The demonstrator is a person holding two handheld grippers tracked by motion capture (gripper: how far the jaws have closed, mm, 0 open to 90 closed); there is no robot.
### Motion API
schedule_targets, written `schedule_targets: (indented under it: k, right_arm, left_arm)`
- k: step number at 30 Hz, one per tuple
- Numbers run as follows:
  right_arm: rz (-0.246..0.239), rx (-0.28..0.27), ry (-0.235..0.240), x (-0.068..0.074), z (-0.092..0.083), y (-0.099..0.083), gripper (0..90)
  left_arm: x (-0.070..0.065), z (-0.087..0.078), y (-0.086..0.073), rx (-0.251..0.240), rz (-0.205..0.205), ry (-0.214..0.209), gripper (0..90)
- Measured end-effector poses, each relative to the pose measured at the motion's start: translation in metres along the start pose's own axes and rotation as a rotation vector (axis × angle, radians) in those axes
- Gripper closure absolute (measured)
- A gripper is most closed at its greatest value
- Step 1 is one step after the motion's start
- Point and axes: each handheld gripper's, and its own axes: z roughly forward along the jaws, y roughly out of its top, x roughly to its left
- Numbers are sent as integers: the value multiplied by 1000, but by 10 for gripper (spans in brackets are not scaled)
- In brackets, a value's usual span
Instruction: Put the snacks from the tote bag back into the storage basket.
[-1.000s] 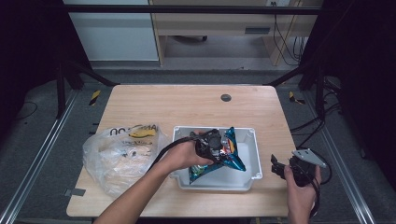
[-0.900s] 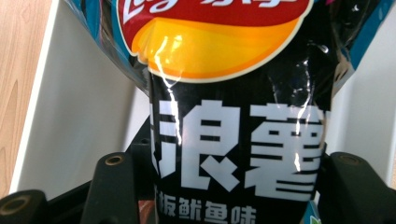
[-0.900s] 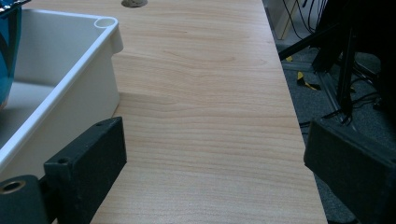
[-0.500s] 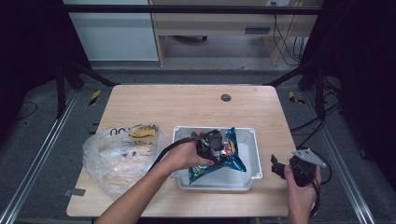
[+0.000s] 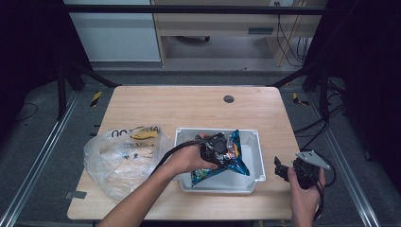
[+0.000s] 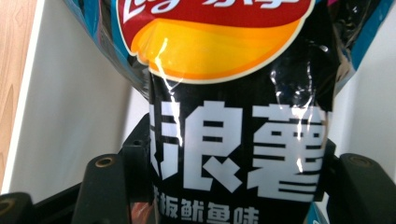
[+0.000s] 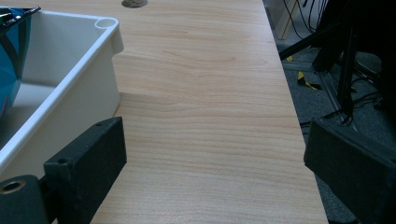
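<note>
My left gripper (image 5: pixel 218 147), jaws just easing apart around the blue-and-black foil crisp bag (image 6: pixel 233 116), may snag it leaving the white plastic bin (image 5: pixel 257 156).

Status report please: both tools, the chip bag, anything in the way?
Left tool jaws just been opening, chip bag between them, over the white bin. Right tool open, empty, beside the bin. Nothing blocking.

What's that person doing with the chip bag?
A person is putting a chip bag into a white bin with the left gripper. Its jaws have just been opening, with the bag between them. The right gripper waits open above the table, beside the bin. A clear plastic bag of other things lies at the left.
</note>
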Motion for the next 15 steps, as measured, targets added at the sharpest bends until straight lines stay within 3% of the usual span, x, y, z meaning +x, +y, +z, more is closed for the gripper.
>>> schedule_targets:
  k: [15]
  right_arm:
    - [2, 2, 2, 0, 0, 0, 62]
  left_arm:
    - [-2, 2, 3, 1, 1, 0, 305]
